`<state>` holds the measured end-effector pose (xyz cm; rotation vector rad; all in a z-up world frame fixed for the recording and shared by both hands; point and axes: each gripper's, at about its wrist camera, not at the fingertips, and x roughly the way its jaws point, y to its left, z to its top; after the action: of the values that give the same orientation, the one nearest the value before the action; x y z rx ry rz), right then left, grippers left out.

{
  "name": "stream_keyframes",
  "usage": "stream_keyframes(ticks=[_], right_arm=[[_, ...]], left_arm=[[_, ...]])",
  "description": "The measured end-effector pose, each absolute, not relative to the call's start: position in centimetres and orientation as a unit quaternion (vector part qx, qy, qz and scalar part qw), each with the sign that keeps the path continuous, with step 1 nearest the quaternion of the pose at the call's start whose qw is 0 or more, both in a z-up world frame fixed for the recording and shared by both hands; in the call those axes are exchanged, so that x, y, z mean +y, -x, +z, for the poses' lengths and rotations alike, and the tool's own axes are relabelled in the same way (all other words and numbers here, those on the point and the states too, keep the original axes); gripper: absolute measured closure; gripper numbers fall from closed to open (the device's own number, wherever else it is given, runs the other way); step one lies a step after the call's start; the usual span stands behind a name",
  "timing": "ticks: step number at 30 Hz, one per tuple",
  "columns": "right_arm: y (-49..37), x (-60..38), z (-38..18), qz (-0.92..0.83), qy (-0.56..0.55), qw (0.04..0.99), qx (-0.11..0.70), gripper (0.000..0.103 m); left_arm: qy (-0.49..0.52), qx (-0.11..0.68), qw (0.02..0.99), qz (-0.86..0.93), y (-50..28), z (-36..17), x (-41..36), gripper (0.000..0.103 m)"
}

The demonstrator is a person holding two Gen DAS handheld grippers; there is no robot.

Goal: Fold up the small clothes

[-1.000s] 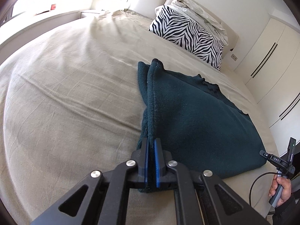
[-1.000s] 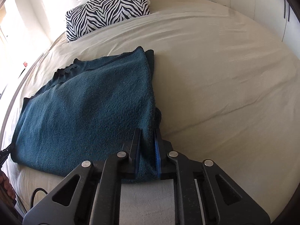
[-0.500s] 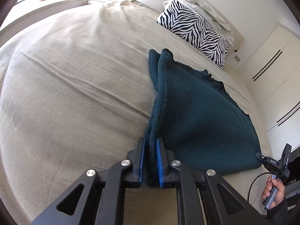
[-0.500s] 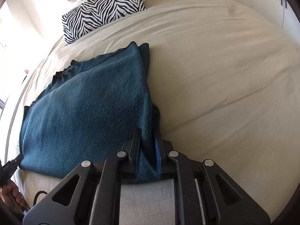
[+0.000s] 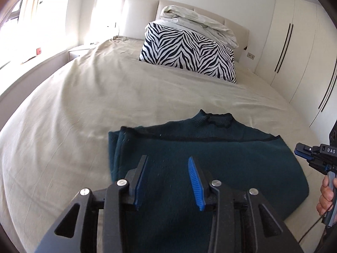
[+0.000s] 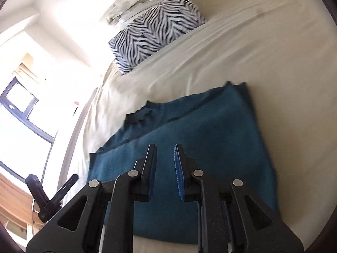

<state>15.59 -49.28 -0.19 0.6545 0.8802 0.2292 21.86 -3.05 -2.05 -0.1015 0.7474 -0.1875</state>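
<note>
A dark teal knitted sweater lies folded flat on the beige bed, collar toward the headboard. It also shows in the right wrist view. My left gripper is open and empty, raised above the sweater's left part. My right gripper is open and empty, raised above the sweater's near half. The right gripper also shows at the right edge of the left wrist view, in a hand. The left gripper shows at the lower left of the right wrist view.
A zebra-print pillow with white bedding on top stands at the headboard. White wardrobes line the right side. A window is on the left. The beige sheet spreads around the sweater.
Both grippers have let go of the sweater's edges, opened and lifted back. The sweater now lies flat, folded over. Both cameras have swung to face the headboard.
</note>
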Motion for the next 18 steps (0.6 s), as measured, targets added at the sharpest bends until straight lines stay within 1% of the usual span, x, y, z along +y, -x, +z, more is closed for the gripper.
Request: stream_keyframes(ticks=[3,7,9,10,12,14,16,17,18], right_arm=[[-20.3,-45.7,-2.2,0.169,-0.339,0.812,0.445,0.086],[-24.4,-45.0,-6.1,0.152,-0.365,0.788,0.471,0.086],[-24.6,-47.3,-7.9,0.143,-0.411,0.781,0.449,0.087],[-24.4,-49.2,-8.8,0.138,-0.444,0.774,0.431,0.09],[-23.2,-53.6,-10.1,0.106,-0.508,0.761,0.389,0.091],[-21.8,-57.4,-10.5,0.079,-0.548,0.757,0.347,0.092],[-20.6,-59.7,-9.4,0.017,-0.522,0.781,0.343,0.092],[-20.2,-60.5,-8.9,-0.006,-0.507,0.79,0.345,0.089],[-19.6,-61.2,-8.6,-0.019,-0.504,0.792,0.344,0.088]], left_arm=[[0.03,0.402,0.91,-0.092,-25.2,-4.2,-5.0,0.062],[0.039,0.45,0.889,-0.077,-27.4,-8.5,-4.5,0.061],[0.06,0.445,0.889,-0.087,-27.4,-9.0,-3.8,0.061],[0.058,0.445,0.889,-0.088,-27.4,-9.0,-3.9,0.061],[0.043,0.442,0.891,-0.088,-27.2,-9.1,-4.3,0.06],[0.036,0.438,0.894,-0.087,-27.0,-9.3,-4.5,0.06],[0.036,0.435,0.896,-0.085,-26.9,-9.3,-4.5,0.06],[0.036,0.434,0.896,-0.086,-26.9,-9.3,-4.5,0.06],[0.038,0.433,0.896,-0.086,-26.9,-9.3,-4.4,0.06]])
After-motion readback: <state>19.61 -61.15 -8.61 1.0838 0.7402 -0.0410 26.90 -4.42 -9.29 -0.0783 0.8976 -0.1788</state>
